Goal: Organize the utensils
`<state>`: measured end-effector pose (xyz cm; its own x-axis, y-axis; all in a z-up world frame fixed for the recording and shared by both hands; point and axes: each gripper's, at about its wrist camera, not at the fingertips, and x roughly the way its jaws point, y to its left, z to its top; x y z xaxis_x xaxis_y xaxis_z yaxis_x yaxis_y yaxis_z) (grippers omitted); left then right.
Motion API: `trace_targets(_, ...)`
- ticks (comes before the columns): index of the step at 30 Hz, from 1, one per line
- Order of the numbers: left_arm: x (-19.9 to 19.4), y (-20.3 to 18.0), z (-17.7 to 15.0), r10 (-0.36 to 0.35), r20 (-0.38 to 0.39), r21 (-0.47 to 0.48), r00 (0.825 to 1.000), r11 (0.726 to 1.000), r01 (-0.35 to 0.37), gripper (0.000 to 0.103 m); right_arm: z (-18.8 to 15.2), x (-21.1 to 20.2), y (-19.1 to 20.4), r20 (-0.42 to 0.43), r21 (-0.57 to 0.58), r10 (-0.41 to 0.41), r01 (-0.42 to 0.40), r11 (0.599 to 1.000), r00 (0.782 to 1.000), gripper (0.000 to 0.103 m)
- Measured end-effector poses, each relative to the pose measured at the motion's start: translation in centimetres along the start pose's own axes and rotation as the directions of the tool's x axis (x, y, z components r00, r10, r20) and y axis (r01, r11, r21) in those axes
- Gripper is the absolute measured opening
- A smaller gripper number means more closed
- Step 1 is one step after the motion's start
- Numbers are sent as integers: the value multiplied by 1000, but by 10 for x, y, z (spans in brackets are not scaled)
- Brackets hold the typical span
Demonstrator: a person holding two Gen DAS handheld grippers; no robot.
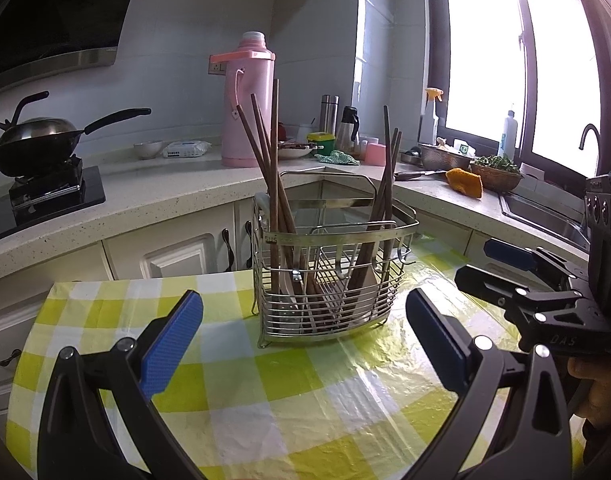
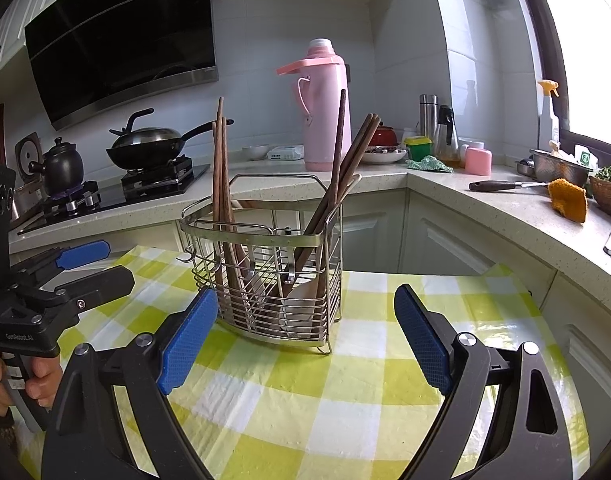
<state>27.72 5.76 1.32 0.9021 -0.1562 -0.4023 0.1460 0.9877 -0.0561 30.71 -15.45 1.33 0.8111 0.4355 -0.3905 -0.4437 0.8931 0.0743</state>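
The table (image 1: 305, 400), covered in a yellow-green and white checked cloth under clear plastic, fills the foreground of both views, with the kitchen counter (image 1: 177, 184) curving behind it. Only the right wrist view takes in the black range hood (image 2: 121, 44) in full and a dark clay pot (image 2: 63, 166) on the near burner beside the wok (image 2: 147, 148); the left wrist view shows only the hood's lower edge, yet adds the window (image 1: 517, 52), a black faucet (image 1: 589, 136) and the sink edge. A pink thermos (image 1: 249, 100) stands on the counter in both.

The wire utensil caddy (image 1: 333, 264) sits upright near the table's far edge, brown wooden chopsticks (image 1: 265, 152) leaning in its two end compartments and a pale spoon-like utensil low inside. Stamped letters on its rim read "SUS" in the left view; the rest is cut off.

The left gripper (image 1: 305, 344) hovers just short of the caddy, its blue-padded fingers spread wide and empty. The right gripper (image 2: 305, 336) is likewise spread wide, empty, its left pad close beside the caddy's corner; touching or not is unclear. Each view catches the other gripper from the side with a hand (image 2: 21, 380) on the grip: "GenRobot.AI" is printed on the left one, "DAS" on the right one.
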Motion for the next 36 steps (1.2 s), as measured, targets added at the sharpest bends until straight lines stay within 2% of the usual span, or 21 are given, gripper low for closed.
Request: trace_targets(36,2,-2,-12,-18,-64,-22,998,1000,17,98,-7,-2,-10,-30,13,0,0,1000,1000,84)
